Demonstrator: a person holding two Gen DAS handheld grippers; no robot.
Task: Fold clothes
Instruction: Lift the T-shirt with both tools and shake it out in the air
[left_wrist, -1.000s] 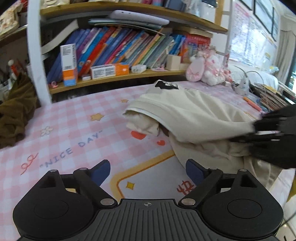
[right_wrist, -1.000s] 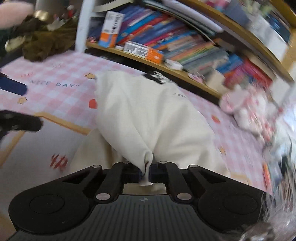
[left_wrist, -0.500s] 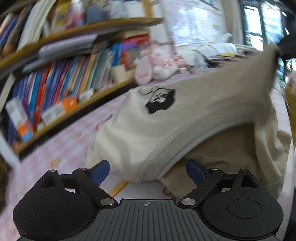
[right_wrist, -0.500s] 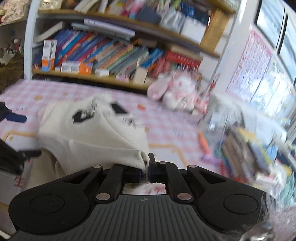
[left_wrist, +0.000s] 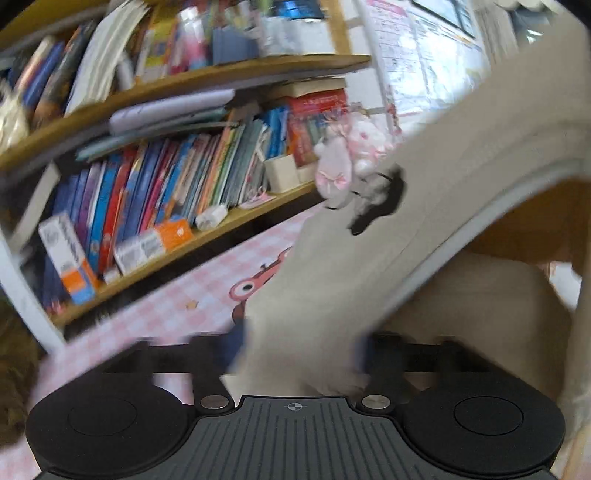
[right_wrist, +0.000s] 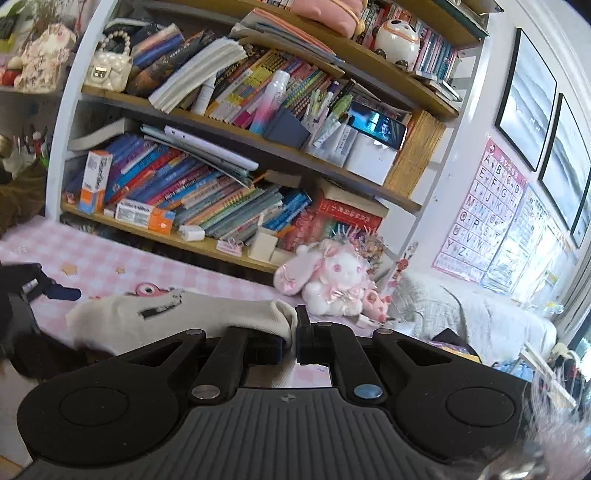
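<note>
Here, the left wrist view is badly smeared. The left gripper (left_wrist: 295, 354) shows only as dark blurred streaks with a blue tint; cream cloth fills the gap between its fingers, which stand apart on either side of it, but whether they are pressing on it I cannot tell.

The shirt (left_wrist: 332, 288) is cream, with a black printed patch (left_wrist: 376, 201) and a paler ribbed hem (left_wrist: 443, 243) running up to the right. It rises as a slanted sheet from the left gripper toward the upper right, where it is cut off by the frame edge. Beneath the raised sheet a second layer of the same cloth lies lower down; its far side is hidden.

In the right wrist view the right gripper (right_wrist: 295, 334) is pinched together on a rolled edge of the shirt (right_wrist: 184, 314). The cloth stretches leftward from there, sagging toward the pink checked table (right_wrist: 122, 264). The left gripper (right_wrist: 40, 286) appears dark at the far left, partly cut off.

Behind, a bookshelf (right_wrist: 236, 254) packed with leaning books runs along the table's back edge. A pink and white plush rabbit (right_wrist: 332, 277) sits near the shelf's right end, just beyond the right gripper. Open checked surface lies left of the shirt; the right side is crowded with white fabric and clutter.
</note>
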